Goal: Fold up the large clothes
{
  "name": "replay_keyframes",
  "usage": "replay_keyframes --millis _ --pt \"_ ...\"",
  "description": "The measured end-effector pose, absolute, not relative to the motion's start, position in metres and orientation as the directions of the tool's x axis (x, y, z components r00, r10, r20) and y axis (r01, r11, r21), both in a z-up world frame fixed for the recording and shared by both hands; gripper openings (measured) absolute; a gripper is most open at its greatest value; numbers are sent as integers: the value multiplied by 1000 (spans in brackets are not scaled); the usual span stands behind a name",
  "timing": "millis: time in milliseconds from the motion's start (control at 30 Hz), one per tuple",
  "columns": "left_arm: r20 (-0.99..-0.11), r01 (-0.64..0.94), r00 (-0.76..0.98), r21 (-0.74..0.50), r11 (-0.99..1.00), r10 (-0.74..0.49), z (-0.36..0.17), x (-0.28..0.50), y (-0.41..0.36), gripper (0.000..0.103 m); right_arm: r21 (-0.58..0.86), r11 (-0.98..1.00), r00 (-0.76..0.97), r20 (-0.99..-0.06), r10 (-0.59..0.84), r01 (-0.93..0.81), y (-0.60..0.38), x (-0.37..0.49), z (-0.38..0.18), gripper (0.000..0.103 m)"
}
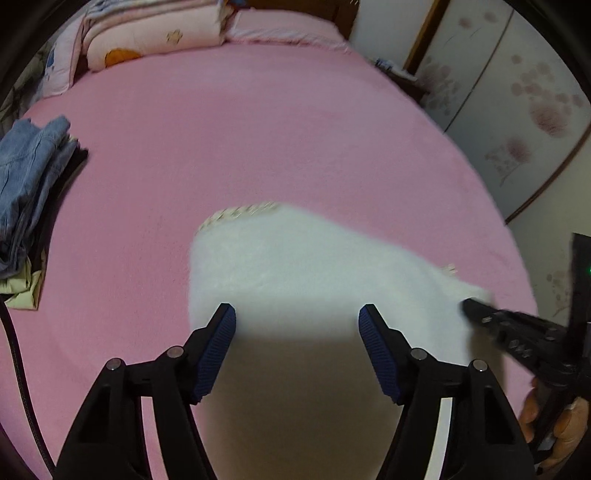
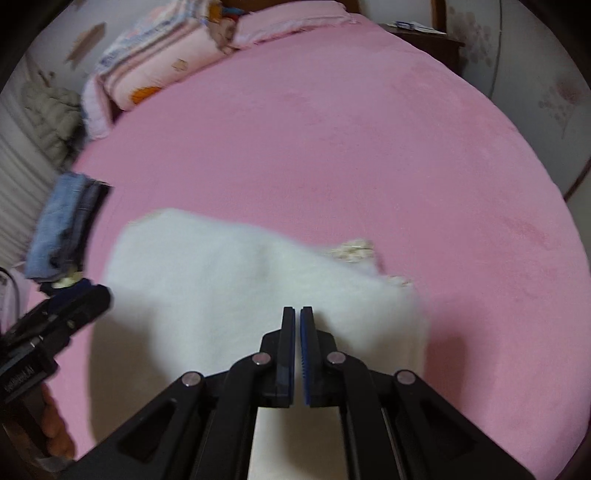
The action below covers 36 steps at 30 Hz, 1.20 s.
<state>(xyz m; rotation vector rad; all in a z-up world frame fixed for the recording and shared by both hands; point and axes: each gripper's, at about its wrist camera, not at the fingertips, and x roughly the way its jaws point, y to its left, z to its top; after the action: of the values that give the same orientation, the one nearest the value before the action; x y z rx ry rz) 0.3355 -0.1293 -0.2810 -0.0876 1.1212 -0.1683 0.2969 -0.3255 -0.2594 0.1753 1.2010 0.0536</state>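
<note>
A bed [image 1: 258, 122] covered in a pink sheet fills both views and carries everything else. Taking the white fluffy garment [image 1: 295, 266] as the landmark: it lies on the near part of the bed, roughly in the middle of its width, its pale surface blurred in both views, with a strip of cream knitted trim [image 1: 240, 213] along its far edge and a second bit of the same trim [image 2: 352, 251] showing toward its right side. Far beyond the garment, at the head of the bed, rests a stack of folded pink bedding [image 1: 147, 37] printed with orange shapes, and beside that a flat pink pillow [image 1: 280, 24]. To the left of the garment, well apart from it at the bed's edge, sits a pile of folded clothes with blue denim [image 1: 29, 177] on top and darker and pale yellow layers beneath. There are no boxes or baskets in view; this pile is the only gathered group of things. Right of the garment and past the bed stand pale wardrobe doors [image 1: 517, 92] with a pink flower pattern. The left hand-held gripper [image 1: 297, 350] hovers over the garment's near edge with its blue-padded fingers spread wide and nothing between them. The right hand-held gripper [image 2: 297, 354] is at the garment's near right edge with its fingers drawn almost together, only a thin slit between them; whether any fabric is pinched there cannot be told.
</note>
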Motion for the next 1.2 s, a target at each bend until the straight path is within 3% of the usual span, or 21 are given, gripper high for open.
replay_keyframes --millis 267,433,533,600,633,700,833,933,1200 --pt "-894 108 421 -123 987 -158 -285 333 -124 72 263 959 369 -906 209 101 -346 291 -263 2" --pt "-877 125 444 -139 982 -181 -253 317 -122 102 321 942 404 -878 257 99 -357 265 -230 5" --pt "-875 127 445 -151 980 -193 -240 308 -112 102 356 929 421 -861 285 100 -368 244 -213 26" --pt "-881 117 426 -172 978 -206 -237 303 -104 102 353 930 432 -859 276 107 -376 231 -205 49" --pt "-884 109 418 -181 977 -210 -236 301 -100 102 353 929 431 -859 276 108 -378 225 -203 53" --pt "-884 78 411 -209 975 -223 -237 295 -88 102 367 924 422 -858 293 105 -383 213 -202 71" --pt "-900 -23 374 -250 968 -224 -248 277 -70 102 418 901 394 -852 346 113 -391 192 -211 77" --pt "-893 -54 346 -326 944 -288 -264 269 -57 102 459 880 396 -836 380 124 -397 177 -227 89" --pt "-841 67 176 -509 858 -512 -319 265 -78 102 586 800 239 -802 548 130 -395 190 -288 90"
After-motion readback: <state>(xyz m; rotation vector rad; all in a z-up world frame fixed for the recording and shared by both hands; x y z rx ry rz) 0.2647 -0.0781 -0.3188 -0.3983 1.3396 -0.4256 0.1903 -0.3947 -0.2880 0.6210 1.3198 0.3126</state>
